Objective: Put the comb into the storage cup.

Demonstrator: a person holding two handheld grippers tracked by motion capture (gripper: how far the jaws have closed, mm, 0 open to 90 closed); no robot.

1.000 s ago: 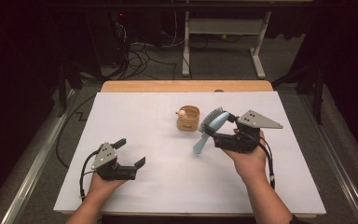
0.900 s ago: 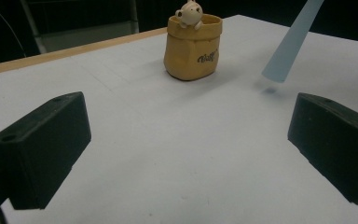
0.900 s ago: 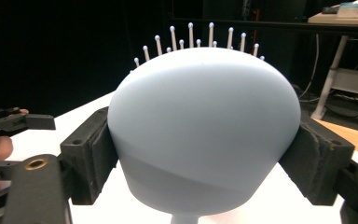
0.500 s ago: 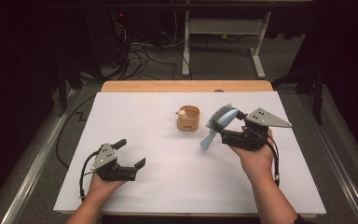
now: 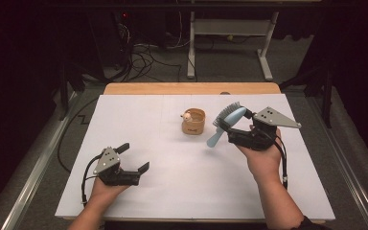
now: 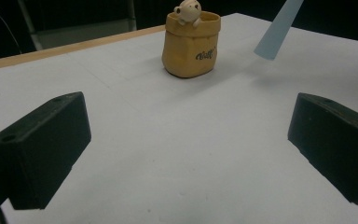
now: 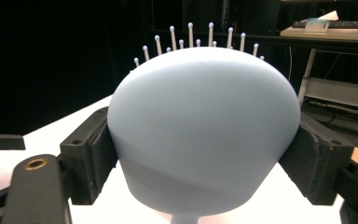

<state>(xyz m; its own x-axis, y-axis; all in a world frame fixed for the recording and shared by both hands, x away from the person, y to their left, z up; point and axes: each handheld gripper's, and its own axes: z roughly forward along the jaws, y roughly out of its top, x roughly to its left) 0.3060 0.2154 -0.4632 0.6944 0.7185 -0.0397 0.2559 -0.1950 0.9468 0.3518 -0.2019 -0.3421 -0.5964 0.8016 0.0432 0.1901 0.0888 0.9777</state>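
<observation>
Bright, evenly lit white table (image 5: 196, 191) against dark surroundings; soft shadows, slightly blurred close foreground.

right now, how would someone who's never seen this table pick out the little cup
Start at the white table and look toward its far middle. The tan cup stands there alone, just left of the pale blue hairbrush. A small cream bear figure peeks over its rim.

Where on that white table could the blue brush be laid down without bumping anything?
The white table is bare left of the little pot and between the left gripper and right gripper. It is tightest where the hairbrush hangs beside the pot.
</observation>
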